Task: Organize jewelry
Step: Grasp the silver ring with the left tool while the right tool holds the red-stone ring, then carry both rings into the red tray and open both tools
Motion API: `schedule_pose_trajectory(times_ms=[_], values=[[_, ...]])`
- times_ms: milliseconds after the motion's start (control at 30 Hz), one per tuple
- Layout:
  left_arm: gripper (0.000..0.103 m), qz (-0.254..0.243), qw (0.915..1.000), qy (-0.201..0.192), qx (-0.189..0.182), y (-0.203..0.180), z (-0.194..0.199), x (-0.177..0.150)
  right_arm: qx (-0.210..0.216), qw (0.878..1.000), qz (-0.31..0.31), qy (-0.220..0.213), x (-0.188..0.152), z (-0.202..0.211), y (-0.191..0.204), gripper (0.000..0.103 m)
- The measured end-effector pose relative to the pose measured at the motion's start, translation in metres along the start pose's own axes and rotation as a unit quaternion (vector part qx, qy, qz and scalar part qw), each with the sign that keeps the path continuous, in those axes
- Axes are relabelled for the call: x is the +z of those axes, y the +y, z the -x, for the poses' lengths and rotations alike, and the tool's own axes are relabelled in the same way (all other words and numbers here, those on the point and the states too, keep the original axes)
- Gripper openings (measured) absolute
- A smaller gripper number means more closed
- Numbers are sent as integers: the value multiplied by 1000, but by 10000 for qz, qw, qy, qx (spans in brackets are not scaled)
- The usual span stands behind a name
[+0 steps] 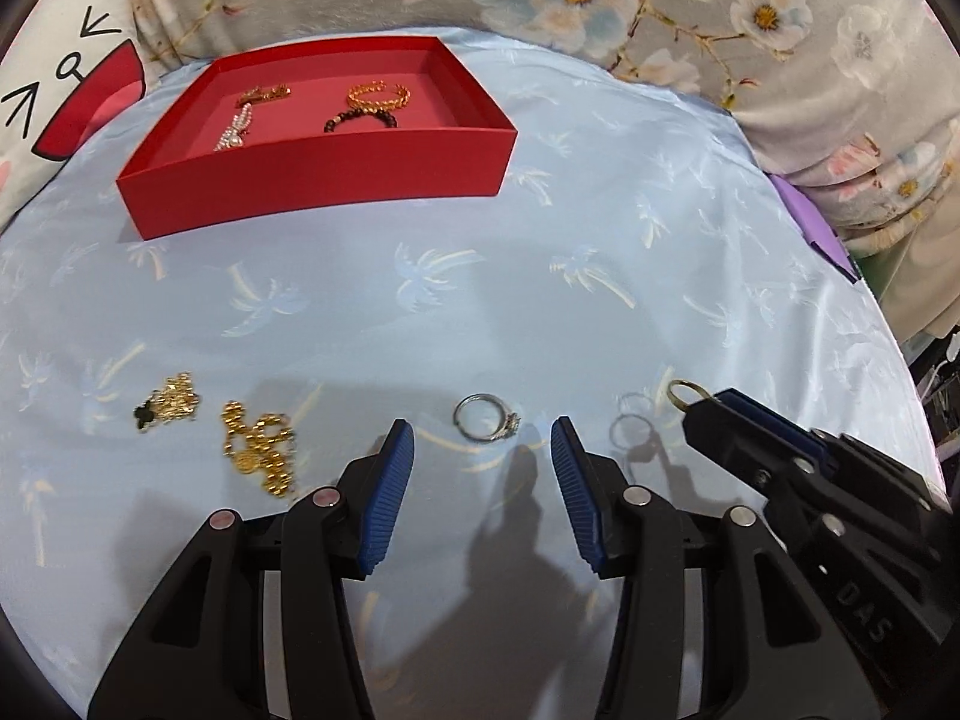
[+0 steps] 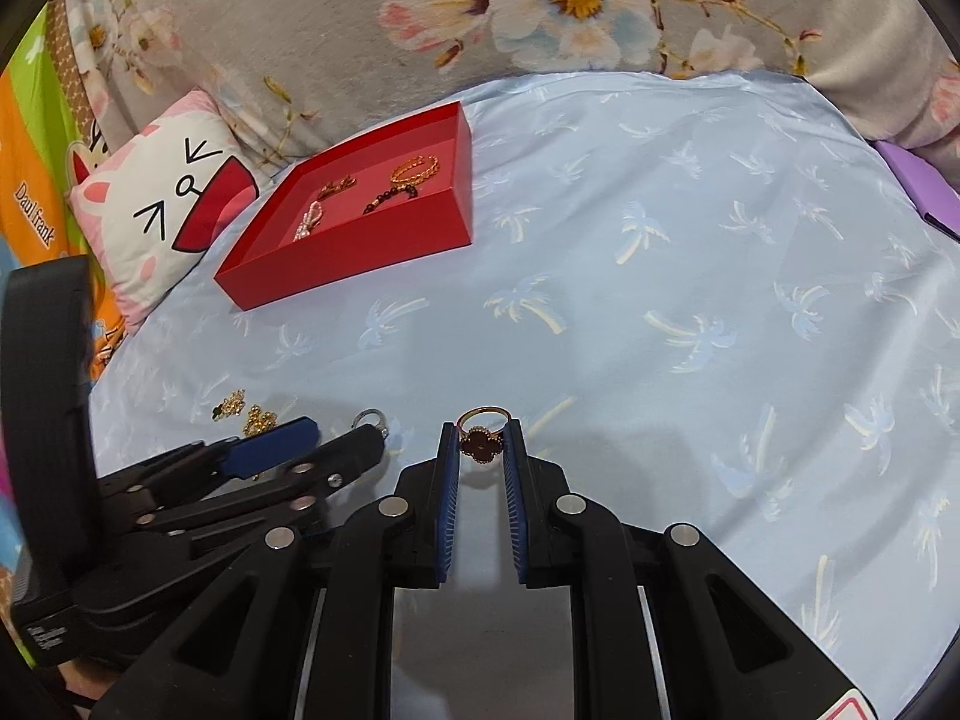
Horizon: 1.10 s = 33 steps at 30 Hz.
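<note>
A gold ring with a dark clover face (image 2: 483, 439) sits pinched between the blue pads of the right gripper (image 2: 482, 441), whose jaws stand narrow and clamp it at the tips; from the left wrist view only its gold band (image 1: 682, 392) shows, poking out past that gripper's tip (image 1: 708, 405) above the cloth. Just to its left, a silver ring with a small stone (image 1: 485, 417) lies flat on the pale blue palm-print cloth (image 1: 540, 252), ahead of the left gripper (image 1: 483, 441), whose jaws are half spread and hold nothing. Further left lie 2 gold pieces: a chain with a coin pendant (image 1: 261, 447) and a gold cluster with a black clover (image 1: 168, 405). Well beyond, the red tray (image 1: 312, 177) holds 4 pieces: a gold bangle (image 1: 379, 97), a dark bead bracelet (image 1: 360, 119), a pearly piece (image 1: 234, 135) and a small gold piece (image 1: 264, 93). A cartoon-face pillow (image 2: 162, 204) sits beside the tray, a floral blanket (image 2: 540, 6) behind.
</note>
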<state>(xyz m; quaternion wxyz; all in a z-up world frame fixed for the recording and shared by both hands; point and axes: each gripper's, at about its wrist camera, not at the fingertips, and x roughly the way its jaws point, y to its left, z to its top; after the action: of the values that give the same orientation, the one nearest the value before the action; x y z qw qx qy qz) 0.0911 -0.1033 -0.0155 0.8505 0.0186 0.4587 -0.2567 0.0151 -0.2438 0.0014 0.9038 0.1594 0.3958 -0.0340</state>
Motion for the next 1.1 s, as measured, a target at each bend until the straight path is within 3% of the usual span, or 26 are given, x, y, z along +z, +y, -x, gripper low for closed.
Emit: schedule_pose_trajectory(times_ms=[233, 433, 600, 733, 1100], values=[[44, -228, 9988, -38, 432, -13, -8, 1, 73, 9999, -65, -19, 0, 1, -7, 14], [20, -389, 9977, -174, 533, -2, -2, -8, 173, 9998, -83, -3, -3, -1, -8, 14], [19, -265, 9985, -185, 432, 2, -2, -6, 213, 9997, -103, -18, -3, 1, -10, 14], [6, -238, 9985, -189, 456, 5, -2, -6, 259, 9996, -92, -27, -2, 1, -9, 14], [4, -240, 9985, -245, 418, 5, 3, -6, 318, 9994, -98, -59, -2, 3, -9, 14]])
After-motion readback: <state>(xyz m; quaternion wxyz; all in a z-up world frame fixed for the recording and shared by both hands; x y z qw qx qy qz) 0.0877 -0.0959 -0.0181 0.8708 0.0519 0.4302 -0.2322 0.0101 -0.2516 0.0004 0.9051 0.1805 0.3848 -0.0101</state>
